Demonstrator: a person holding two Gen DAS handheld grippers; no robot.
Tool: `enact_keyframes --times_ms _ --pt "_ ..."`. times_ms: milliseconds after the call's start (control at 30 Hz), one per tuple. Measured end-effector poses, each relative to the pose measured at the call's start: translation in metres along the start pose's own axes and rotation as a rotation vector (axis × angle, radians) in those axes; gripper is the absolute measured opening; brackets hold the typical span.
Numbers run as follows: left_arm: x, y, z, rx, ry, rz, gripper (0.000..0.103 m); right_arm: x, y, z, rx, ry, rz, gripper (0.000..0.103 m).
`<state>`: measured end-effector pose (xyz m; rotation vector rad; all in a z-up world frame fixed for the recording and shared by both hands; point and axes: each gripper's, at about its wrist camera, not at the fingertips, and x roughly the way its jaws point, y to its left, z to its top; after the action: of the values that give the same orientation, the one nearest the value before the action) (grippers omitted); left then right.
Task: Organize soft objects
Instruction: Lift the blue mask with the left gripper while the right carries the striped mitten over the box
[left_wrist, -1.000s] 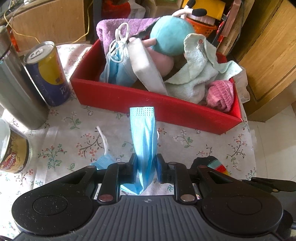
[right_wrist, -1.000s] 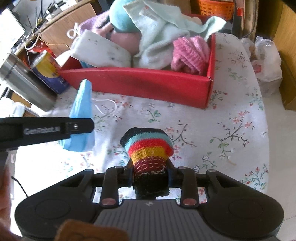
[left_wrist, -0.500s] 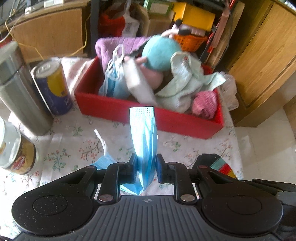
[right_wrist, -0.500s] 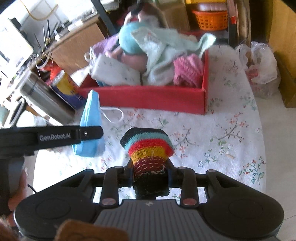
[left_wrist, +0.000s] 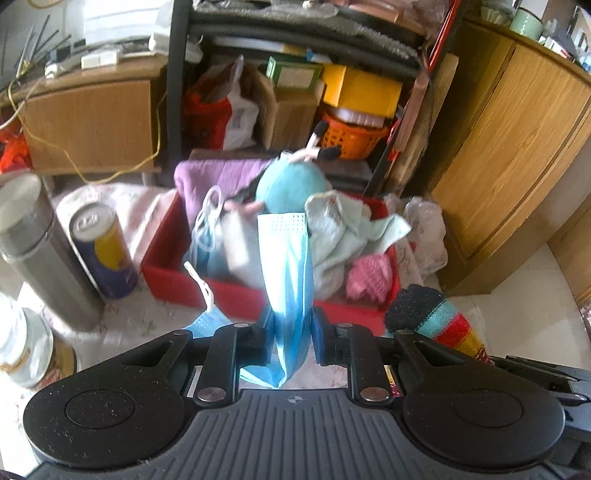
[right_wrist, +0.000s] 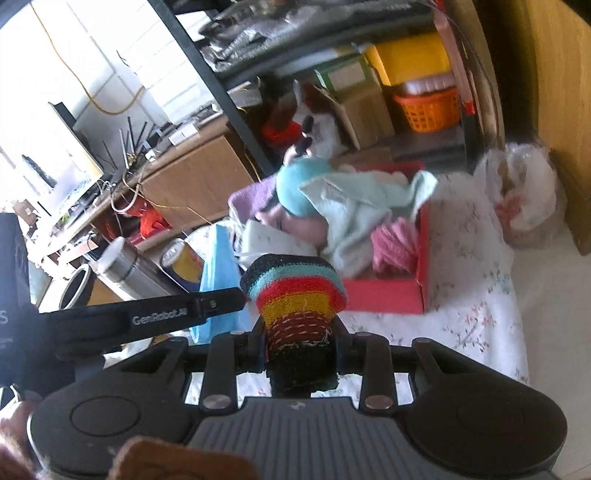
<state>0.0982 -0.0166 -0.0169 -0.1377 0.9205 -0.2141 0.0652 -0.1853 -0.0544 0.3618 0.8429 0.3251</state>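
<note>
**Both grippers loaded, red box ahead**

Left gripper: jaws closed to a narrow gap, clamping a folded blue face mask. The mask stands upright from the jaws at frame centre; its lower fold hangs below the pads, and a white ear loop trails to the lower left of it.

Right gripper: jaws nearly fully closed on a striped knitted sock. The sock's black, teal, red and yellow bands rise from the jaws at frame centre. In the left wrist view the same sock appears at the right edge.

Red box: located beyond the mask, mid-frame, on a floral tablecloth. Contents, piled above the rim:
- purple cloth, upper left of the box
- teal plush toy, top centre
- pale green towel, right of centre
- pink knitted item, lower right corner

Left of the box: a blue and yellow can, with a steel flask just beside it at the frame's left edge.

Background: a shelf unit holding an orange basket, upper centre.
</note>
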Motion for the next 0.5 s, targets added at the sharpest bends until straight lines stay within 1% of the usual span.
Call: enact_keyframes --times_ms 200,300,433,500 --pt "0.001 -0.012 0.013 0.026 -0.05 0.02 0.02 -0.01 0.009 0.019 -0.02 -0.09 -0.017 0.004" --pt "0.002 -0.017 0.021 0.041 -0.078 0.036 0.021 -0.011 0.009 0.029 -0.016 -0.117 -0.025 0.004" --pt "0.01 -0.017 0.034 0.043 -0.092 0.047 0.021 -0.008 0.005 0.04 -0.036 -0.152 -0.078 0.004" --pt "0.014 -0.017 0.039 0.043 -0.095 0.055 0.021 -0.006 0.003 0.047 -0.035 -0.166 -0.091 0.004"
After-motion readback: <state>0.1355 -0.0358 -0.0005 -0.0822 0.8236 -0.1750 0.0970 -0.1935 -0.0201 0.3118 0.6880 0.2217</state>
